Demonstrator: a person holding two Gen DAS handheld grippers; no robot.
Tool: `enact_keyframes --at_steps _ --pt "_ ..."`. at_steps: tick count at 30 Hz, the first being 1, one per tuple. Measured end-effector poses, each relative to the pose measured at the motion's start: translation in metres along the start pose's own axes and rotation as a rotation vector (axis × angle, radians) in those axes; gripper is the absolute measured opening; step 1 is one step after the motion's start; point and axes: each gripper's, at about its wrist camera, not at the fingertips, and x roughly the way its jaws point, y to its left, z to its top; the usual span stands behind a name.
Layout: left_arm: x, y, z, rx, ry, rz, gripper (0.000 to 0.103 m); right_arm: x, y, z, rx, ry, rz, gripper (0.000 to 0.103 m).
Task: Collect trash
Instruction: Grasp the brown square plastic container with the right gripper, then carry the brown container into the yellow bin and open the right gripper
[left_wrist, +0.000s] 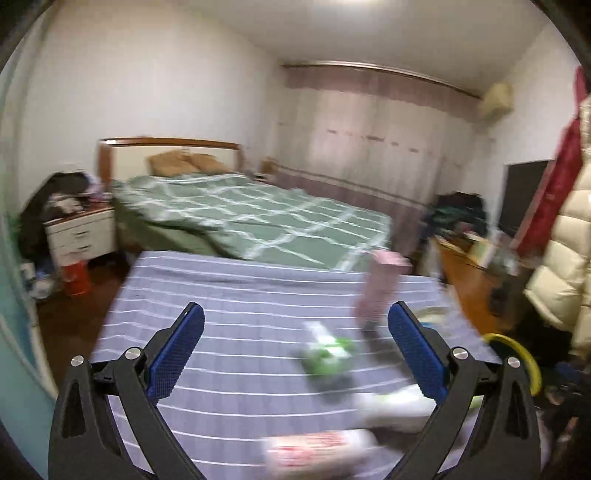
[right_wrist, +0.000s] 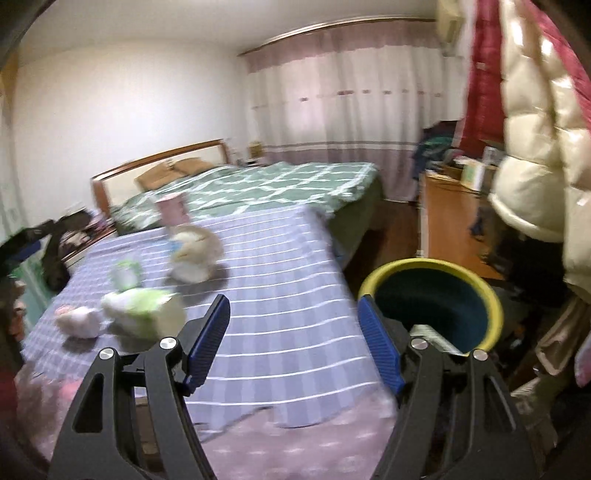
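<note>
Both hand-held grippers stand released and empty: the left gripper with its jaws spread wide over the striped cloth, the right gripper with a narrower gap and nothing between its ribbed blue pads.

Going left to right in the right wrist view, the trash lies on the lilac striped tablecloth: a small pink-and-white wrapper, a crumpled green-and-white packet, a cream wad of paper and an upright pink carton behind it. The yellow-rimmed bin stands just beside the table's right edge, dark inside.

My judgement: the soft, crumpled pieces will give under the pads, so pinch each across its bulk. The blur hides finer detail.
</note>
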Motion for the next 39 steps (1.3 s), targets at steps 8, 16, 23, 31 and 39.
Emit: enact_keyframes --at_steps 8,16,23,31,39 --pt "0.013 0.069 -0.016 -0.141 0.027 0.063 0.098 -0.003 0.066 -0.027 -0.137 0.047 0.214 0.068" --pt "0.019 0.072 -0.025 -0.178 0.041 0.06 0.098 -0.015 0.092 -0.067 -0.241 0.093 0.301 0.068" --pt "0.015 0.067 -0.027 -0.17 0.043 0.059 0.098 -0.002 0.087 -0.082 -0.228 0.14 0.282 0.068" --pt "0.017 0.066 -0.026 -0.172 0.056 0.061 0.098 0.004 0.084 -0.089 -0.223 0.16 0.284 0.057" --pt "0.019 0.066 -0.027 -0.169 0.063 0.064 0.098 0.001 0.066 -0.075 -0.162 0.136 0.267 0.057"
